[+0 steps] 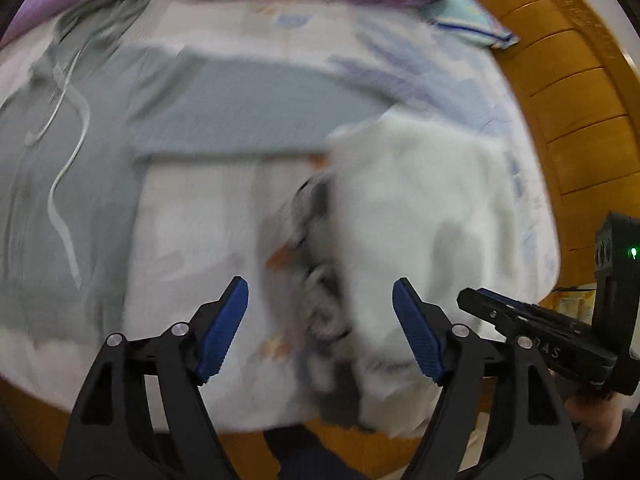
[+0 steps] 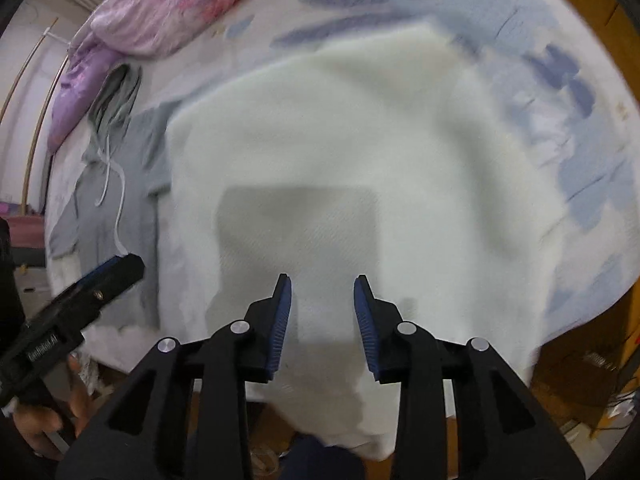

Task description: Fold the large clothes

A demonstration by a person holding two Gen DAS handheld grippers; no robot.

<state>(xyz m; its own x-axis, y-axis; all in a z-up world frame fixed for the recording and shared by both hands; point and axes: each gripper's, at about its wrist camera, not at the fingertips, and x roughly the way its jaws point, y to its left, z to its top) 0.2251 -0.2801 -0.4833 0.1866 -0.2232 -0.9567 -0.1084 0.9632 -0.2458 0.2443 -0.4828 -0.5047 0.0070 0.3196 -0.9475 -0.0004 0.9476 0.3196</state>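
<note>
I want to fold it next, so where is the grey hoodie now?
The grey hoodie lies flat on the bed, left of the white garment in the right wrist view, its hood toward the purple quilt.

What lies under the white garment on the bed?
The patterned bedsheet shows around the white garment, whose near edge hangs over the bed's side. Whatever lies beneath its middle is covered.

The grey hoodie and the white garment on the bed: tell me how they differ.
The grey hoodie is muted grey-green with a hood and white drawstrings; the white garment is plain off-white, with no hood or cords visible. The hoodie lies toward the purple quilt; the white garment lies at the near edge, hanging over it, under the open right claw. Both rest on the patterned sheet.
</note>
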